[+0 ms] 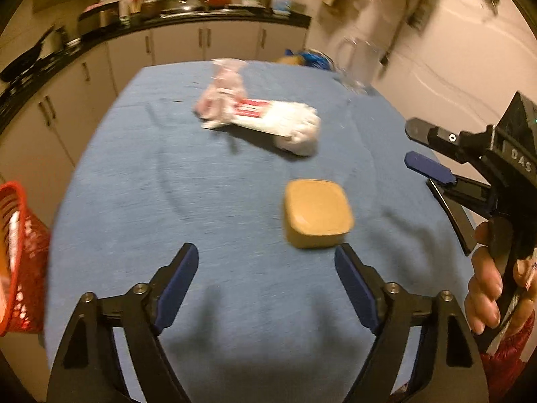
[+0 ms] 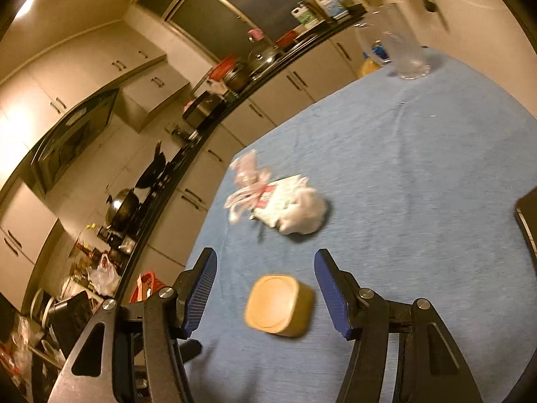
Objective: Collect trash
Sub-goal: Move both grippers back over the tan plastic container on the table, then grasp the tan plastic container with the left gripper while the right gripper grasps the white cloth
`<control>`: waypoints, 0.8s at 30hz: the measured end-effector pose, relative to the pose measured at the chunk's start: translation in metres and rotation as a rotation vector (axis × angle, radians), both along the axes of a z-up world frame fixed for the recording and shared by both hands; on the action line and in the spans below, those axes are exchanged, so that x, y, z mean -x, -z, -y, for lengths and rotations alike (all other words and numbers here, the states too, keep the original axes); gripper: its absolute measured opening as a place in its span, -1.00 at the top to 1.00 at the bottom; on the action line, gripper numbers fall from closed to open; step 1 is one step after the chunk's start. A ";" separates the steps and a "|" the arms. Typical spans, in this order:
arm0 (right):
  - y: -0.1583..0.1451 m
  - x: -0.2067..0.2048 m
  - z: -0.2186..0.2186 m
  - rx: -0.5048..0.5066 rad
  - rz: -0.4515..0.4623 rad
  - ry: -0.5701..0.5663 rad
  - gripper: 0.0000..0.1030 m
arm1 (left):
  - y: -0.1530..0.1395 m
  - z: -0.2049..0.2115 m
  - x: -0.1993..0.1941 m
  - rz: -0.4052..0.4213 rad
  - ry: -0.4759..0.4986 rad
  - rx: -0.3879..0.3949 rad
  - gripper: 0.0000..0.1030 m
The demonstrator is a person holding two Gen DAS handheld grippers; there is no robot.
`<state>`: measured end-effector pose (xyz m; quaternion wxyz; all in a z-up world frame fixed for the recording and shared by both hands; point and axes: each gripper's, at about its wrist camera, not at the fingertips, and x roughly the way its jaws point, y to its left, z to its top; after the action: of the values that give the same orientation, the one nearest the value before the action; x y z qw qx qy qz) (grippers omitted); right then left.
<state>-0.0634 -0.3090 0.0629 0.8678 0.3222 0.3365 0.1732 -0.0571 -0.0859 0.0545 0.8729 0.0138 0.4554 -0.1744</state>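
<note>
Your right claw point(image 2: 265, 288) hangs spread above the squat tan plastic tub point(image 2: 278, 305) near the desk's point(image 2: 419, 174) near edge; your left claw point(image 1: 265, 282) is spread too. Next, lower, pinch, then carry it to the red mesh basket point(image 1: 20, 255) off the left edge.

Right gripper point(image 2: 265, 288) jaws spread wide above blue-clothed table point(image 2: 419, 174). Tan square container point(image 2: 278, 305) lies tipped between jaws. Crumpled white wrapper point(image 2: 285, 206) farther out. Clear glass point(image 2: 401, 43) at far edge.
</note>
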 end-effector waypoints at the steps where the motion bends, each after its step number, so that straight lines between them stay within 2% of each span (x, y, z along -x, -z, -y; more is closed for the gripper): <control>1: 0.001 0.001 0.006 -0.005 -0.002 0.009 -0.28 | 0.002 0.008 -0.003 -0.008 0.009 -0.002 -0.61; 9: 0.007 0.008 0.033 -0.022 -0.009 0.042 -0.30 | 0.030 0.067 -0.026 -0.076 0.034 -0.066 -0.66; 12: 0.009 0.009 0.038 -0.020 -0.012 0.045 -0.30 | 0.039 0.077 -0.032 -0.070 0.013 -0.118 -0.66; 17: 0.011 0.001 0.038 0.016 -0.034 0.028 -0.30 | 0.048 0.075 -0.041 -0.060 -0.020 -0.140 -0.66; 19: 0.009 -0.006 0.033 0.043 -0.043 0.013 -0.30 | 0.049 0.070 -0.044 -0.047 -0.026 -0.146 -0.56; 21: 0.007 -0.013 0.028 0.069 -0.043 0.001 -0.32 | 0.049 0.063 -0.044 -0.049 -0.017 -0.127 -0.28; 24: 0.005 -0.032 0.011 0.139 -0.056 -0.039 -0.37 | 0.047 0.049 -0.042 -0.043 -0.023 -0.124 -0.24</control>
<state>-0.0316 -0.3204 0.0576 0.8748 0.2591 0.3779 0.1575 -0.0151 -0.1349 0.0078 0.8624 0.0589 0.4839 -0.1362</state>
